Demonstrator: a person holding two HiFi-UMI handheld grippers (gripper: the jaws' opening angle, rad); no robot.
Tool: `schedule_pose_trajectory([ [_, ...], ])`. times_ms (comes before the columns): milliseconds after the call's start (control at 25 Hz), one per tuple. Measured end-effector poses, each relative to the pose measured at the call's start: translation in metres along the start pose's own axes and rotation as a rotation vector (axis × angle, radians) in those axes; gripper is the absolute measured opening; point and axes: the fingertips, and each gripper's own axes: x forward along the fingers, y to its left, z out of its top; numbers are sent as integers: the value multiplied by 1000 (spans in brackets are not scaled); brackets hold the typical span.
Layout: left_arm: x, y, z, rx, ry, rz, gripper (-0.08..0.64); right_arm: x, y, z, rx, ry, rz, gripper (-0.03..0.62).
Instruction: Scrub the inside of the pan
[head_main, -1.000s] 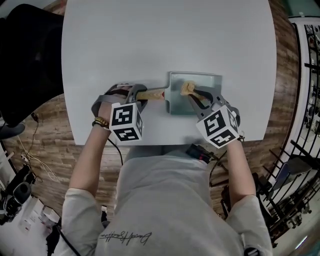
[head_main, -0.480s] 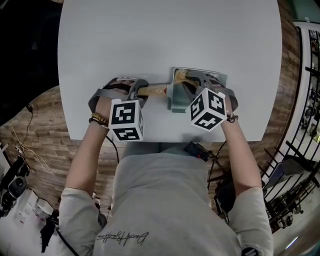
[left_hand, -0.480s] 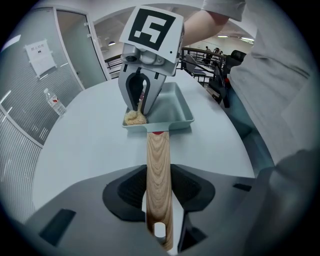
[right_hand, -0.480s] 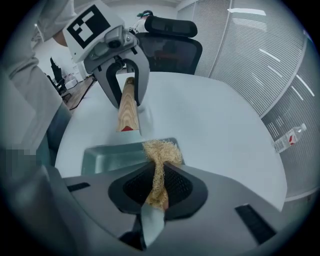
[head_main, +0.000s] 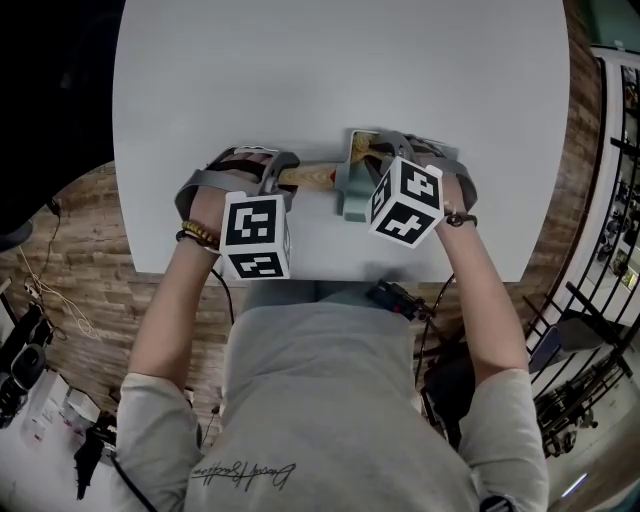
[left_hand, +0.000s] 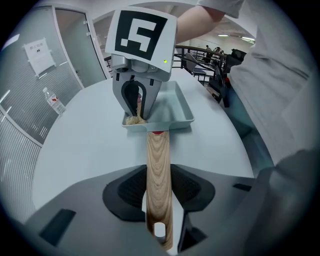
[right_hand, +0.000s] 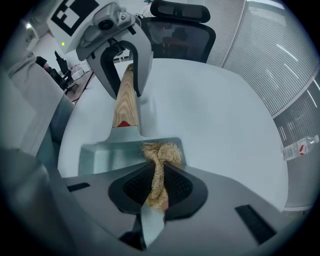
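A rectangular grey-green pan (head_main: 350, 206) with a wooden handle (head_main: 305, 178) lies near the front edge of the white table. My left gripper (head_main: 284, 179) is shut on that handle (left_hand: 158, 170), which runs straight out between the jaws to the pan (left_hand: 175, 119). My right gripper (head_main: 373, 152) points steeply down into the pan and is shut on a tan fibrous scrubber (right_hand: 159, 162). The scrubber's tuft presses into the pan's corner next to the handle (right_hand: 125, 97). In the left gripper view the right gripper (left_hand: 136, 107) stands over the scrubber (left_hand: 132, 120). Its marker cube hides most of the pan from the head camera.
The white table (head_main: 300, 70) stretches bare beyond the pan. A black office chair (right_hand: 180, 20) stands past the table's far left side. The table's front edge lies just below both hands, with wood floor around it.
My right gripper has sunk into the pan and rolled, carrying the scrubber from mid-pan to the corner next to the handle. The left gripper and the pan have stayed put.
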Motion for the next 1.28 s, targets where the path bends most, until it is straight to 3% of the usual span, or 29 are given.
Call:
schedule_pose_trajectory([
  [480,0,0,-5,-33,26,18,149,-3,29,-1,-20,0,43,67],
  [1120,2,7,-6,-36,40,29,150,-7,91,-11,-26,48,251,67],
  [1280,1,6,-6,-29,43,29,150,-8,93,-12,-47,58,258,66],
])
